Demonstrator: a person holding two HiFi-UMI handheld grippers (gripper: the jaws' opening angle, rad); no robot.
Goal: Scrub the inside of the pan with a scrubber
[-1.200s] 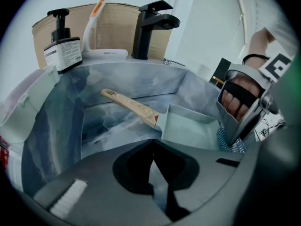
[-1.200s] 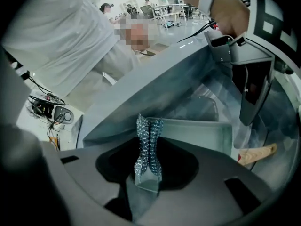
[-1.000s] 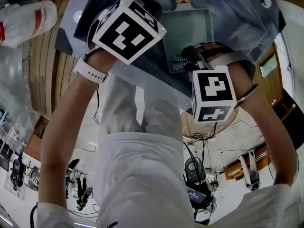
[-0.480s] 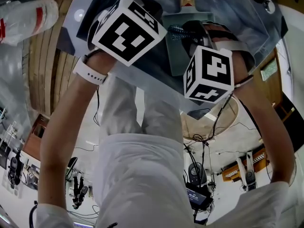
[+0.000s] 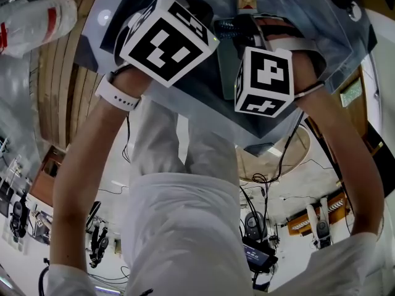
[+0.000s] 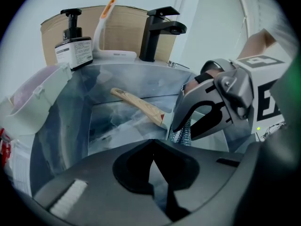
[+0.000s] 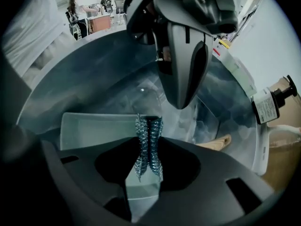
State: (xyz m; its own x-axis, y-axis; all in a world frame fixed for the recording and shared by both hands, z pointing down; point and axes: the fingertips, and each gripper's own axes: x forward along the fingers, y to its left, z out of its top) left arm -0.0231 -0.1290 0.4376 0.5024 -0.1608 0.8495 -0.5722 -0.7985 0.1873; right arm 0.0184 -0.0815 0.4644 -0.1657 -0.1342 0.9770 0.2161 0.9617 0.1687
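A pale grey-green rectangular pan (image 7: pixel 94 128) with a wooden handle (image 6: pixel 138 106) lies in the steel sink. My right gripper (image 7: pixel 148 155) is shut on a steel-wool scrubber (image 7: pixel 149 140) and holds it over the pan's inside. The head view shows the scrubber (image 5: pixel 226 26) at the pan's (image 5: pixel 227 66) handle end. My left gripper (image 6: pixel 153 144) has its jaws closed together, low beside the pan near the handle joint. Whether they pinch the rim is hidden. From the left gripper view the scrubber (image 6: pixel 181 134) hangs under the right gripper (image 6: pixel 195 126).
A black tap (image 6: pixel 157 32), a soap pump bottle (image 6: pixel 74 44) and a white brush (image 6: pixel 101 27) stand at the sink's back edge. The sink walls (image 6: pixel 70 107) rise close around both grippers. A plastic bottle (image 5: pixel 37 17) lies on the wooden counter to the left.
My right gripper has carried the scrubber across the pan from its near side toward the handle end. My left gripper has stayed put.
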